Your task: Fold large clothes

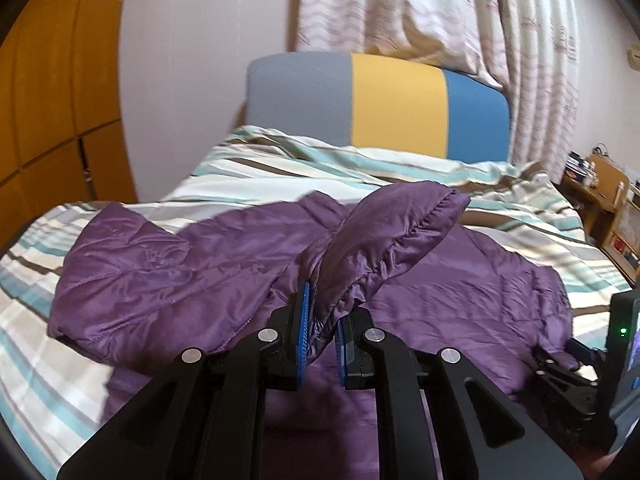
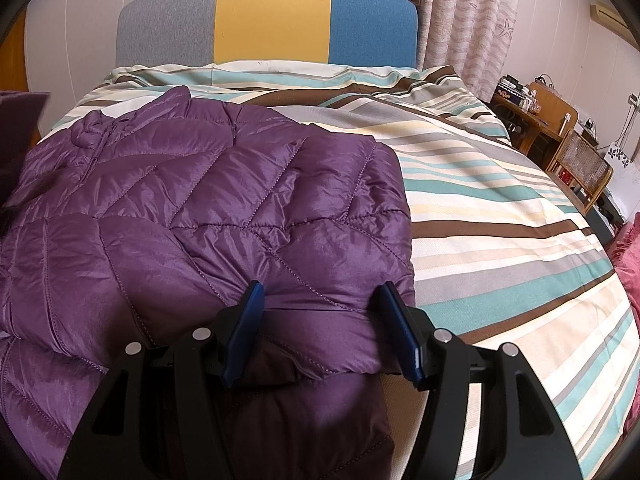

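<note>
Purple puffer jacket (image 2: 208, 200) is spread on the striped bed (image 2: 500, 216). Left tongs (image 1: 320, 332) are clamped on a sleeve cuff (image 1: 400, 232), lifted mid-fold. Right tongs (image 2: 320, 332) are apart over the hem. Next: probably lay that sleeve across the body.

Your left black two-finger gripper with blue pads (image 1: 321, 334) pinched on a fold of the purple quilted puffer jacket (image 1: 248, 256), fabric rising toward 1 o'clock, your right black blue-padded gripper (image 2: 320, 330) spread wide, low over the jacket's hem, pointing 12 o'clock
</note>
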Available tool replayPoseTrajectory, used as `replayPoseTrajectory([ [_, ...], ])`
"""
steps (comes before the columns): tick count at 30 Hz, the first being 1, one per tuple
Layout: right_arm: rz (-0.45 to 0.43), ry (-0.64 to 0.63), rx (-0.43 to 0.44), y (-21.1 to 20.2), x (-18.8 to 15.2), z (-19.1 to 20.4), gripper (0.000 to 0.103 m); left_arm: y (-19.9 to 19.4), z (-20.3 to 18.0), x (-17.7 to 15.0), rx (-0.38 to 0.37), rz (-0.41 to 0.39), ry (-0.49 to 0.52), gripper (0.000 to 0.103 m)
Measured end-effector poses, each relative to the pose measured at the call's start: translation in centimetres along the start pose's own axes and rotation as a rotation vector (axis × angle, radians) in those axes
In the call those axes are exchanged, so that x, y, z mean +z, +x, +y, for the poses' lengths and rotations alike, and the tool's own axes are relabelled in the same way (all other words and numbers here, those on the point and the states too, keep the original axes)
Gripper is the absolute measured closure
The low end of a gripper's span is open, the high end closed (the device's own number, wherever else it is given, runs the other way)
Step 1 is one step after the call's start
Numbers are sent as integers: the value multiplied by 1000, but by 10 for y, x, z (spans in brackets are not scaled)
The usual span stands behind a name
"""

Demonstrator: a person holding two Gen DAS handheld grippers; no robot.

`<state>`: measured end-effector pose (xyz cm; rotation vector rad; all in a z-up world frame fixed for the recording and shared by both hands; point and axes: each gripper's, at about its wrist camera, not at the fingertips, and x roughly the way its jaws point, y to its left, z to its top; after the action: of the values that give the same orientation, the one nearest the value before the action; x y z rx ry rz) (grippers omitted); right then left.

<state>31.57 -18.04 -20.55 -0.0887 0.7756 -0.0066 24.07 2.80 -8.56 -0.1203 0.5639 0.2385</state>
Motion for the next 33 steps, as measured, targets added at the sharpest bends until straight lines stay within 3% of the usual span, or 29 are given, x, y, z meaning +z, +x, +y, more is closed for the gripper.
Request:
replayPoseTrajectory([
  [11, 0, 0, 3, 0, 0, 1, 43, 23, -58, -10, -87, 67, 57, 92],
  [16, 0, 0, 4, 0, 0, 0, 43, 42, -71, -21, -151, 156, 74, 90],
  [19, 0, 0, 4, 0, 0, 0, 43, 41, -69, -23, -203, 178, 56, 60],
  [20, 0, -1, 2, 0, 0, 0, 43, 38, -68, -23, -226, 182, 50, 32],
  [21, 0, -1, 2, 0, 0, -1, 43, 31, -66, -23, -244, 171, 42, 11],
  [23, 0, 0, 3, 0, 0, 0, 43, 14, -60, -23, -256, 115, 25, 9],
  [26, -5, 4, 7, 0, -1, -1, 43, -1, -48, -24, -287, 116, 18, 9],
  [31, -44, 22, 21, -8, 0, -4, 31, -10, -3, -22, -233, 90, -68, 9],
  [33, -65, 31, 37, -12, 0, -6, 31, -6, 18, -20, -181, 97, -96, 9],
])
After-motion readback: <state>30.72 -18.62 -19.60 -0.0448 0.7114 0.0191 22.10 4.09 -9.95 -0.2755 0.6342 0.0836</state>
